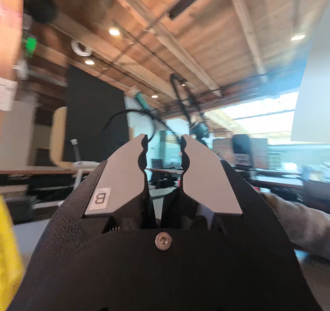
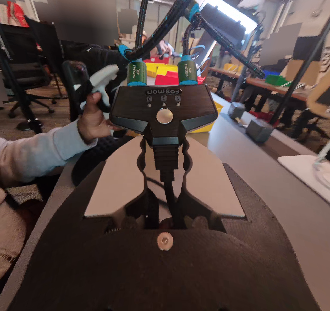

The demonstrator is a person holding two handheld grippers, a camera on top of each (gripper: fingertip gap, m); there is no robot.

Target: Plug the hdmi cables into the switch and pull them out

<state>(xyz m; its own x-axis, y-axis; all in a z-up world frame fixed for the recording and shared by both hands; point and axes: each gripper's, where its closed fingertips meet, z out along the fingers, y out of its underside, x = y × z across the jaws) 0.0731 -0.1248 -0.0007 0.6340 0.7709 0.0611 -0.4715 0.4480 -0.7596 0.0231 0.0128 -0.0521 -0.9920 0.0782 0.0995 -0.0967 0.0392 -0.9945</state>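
With two green-barrelled braided HDMI plugs [image 2: 137, 74] seated beyond its jaws, right gripper [image 2: 164, 146] clamps black angular switch [image 2: 164, 108]; pull-outs remain, prob. Left gripper [image 1: 164, 142] jaws apart, empty.

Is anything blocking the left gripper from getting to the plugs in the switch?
Cannot say: the left gripper, open and empty, points up at the ceiling. In the right view, both plugs sit exposed atop the switch.

A grey table [image 2: 250, 186] bears a dumbbell [image 2: 250, 121], yellow bin [image 2: 205, 127] and white pad [image 2: 303, 170] — all well apart.
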